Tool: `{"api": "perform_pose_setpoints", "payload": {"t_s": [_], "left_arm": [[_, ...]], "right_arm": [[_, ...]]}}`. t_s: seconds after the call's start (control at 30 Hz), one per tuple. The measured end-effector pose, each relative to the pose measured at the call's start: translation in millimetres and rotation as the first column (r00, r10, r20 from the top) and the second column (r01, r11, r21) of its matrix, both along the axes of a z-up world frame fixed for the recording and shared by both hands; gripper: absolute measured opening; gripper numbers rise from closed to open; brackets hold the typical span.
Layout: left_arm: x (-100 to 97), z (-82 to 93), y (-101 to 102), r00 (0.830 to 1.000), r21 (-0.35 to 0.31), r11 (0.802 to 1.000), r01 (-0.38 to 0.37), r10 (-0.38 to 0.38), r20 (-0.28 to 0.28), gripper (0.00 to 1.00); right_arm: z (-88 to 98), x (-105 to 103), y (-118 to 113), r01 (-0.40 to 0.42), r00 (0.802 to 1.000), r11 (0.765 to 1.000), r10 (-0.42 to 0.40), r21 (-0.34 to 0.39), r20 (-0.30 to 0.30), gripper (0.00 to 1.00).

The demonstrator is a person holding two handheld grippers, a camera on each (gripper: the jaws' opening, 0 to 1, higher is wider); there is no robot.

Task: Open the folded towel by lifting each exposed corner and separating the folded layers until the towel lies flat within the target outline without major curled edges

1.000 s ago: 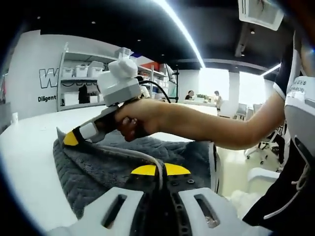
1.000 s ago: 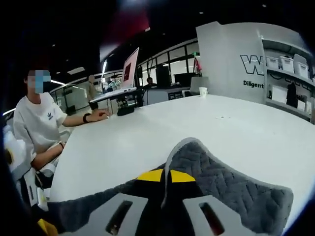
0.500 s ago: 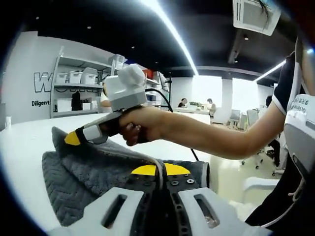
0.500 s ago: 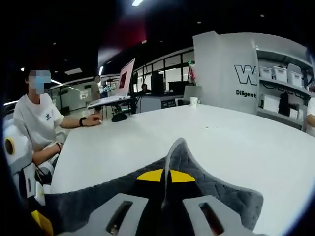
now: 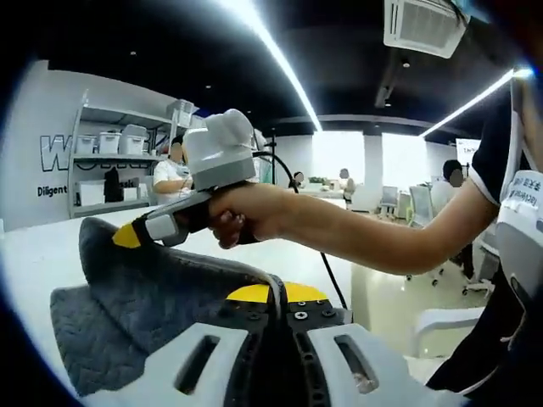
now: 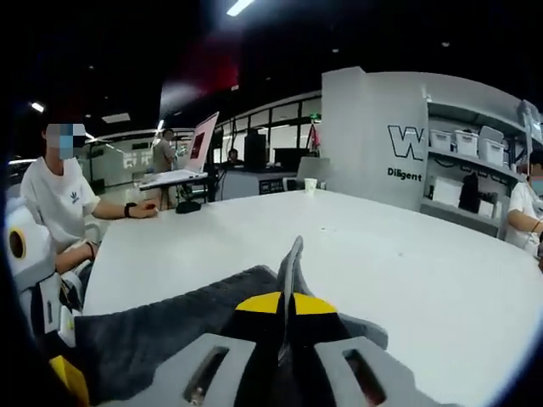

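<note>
A dark grey quilted towel (image 5: 127, 297) lies on the white table (image 5: 34, 254) with its top layer raised. My left gripper (image 5: 277, 293) is shut on the towel's near edge, which runs between the yellow-tipped jaws. A person's hand holds my right gripper (image 5: 127, 236) at the far left, its yellow tip pinching a lifted corner. In the right gripper view, my right gripper (image 6: 285, 303) is shut on that upright corner of the towel (image 6: 161, 326), and the rest spreads low to the left.
The white table (image 6: 407, 271) stretches wide ahead of the right gripper. A seated person (image 6: 59, 212) is at its left side by a laptop (image 6: 191, 157). Shelves with boxes (image 5: 106, 161) stand behind. The person's arm (image 5: 373, 233) crosses the left gripper view.
Both grippers have lifted their towel holds higher; the top layer has peeled up and back, showing less towel surface to the right in the right gripper view.
</note>
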State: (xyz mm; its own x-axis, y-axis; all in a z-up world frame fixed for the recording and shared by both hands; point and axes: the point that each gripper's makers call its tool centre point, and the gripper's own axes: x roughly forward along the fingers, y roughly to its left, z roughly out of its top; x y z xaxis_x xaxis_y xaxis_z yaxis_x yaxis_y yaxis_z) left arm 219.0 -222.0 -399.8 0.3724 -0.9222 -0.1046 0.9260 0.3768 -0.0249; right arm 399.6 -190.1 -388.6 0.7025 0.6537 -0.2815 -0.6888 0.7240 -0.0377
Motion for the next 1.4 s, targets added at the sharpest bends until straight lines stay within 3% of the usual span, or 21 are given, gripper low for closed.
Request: {"api": "perform_pose_setpoints", "payload": {"t_s": [0.63, 1.4], "left_arm": [[-11.3, 17.7, -70, 0.991, -0.004, 0.992, 0.13, -0.13, 0.044, 0.01], [-21.4, 21.2, -124, 0.975, 0.003, 0.976, 0.22, -0.22, 0.034, 0.01]], "right_arm": [[21.9, -15, -86, 0.124, 0.99, 0.991, -0.121, -0.045, 0.066, 0.0], [24.2, -26, -155, 0.223, 0.972, 0.97, -0.214, -0.099, 0.095, 0.0]]}}
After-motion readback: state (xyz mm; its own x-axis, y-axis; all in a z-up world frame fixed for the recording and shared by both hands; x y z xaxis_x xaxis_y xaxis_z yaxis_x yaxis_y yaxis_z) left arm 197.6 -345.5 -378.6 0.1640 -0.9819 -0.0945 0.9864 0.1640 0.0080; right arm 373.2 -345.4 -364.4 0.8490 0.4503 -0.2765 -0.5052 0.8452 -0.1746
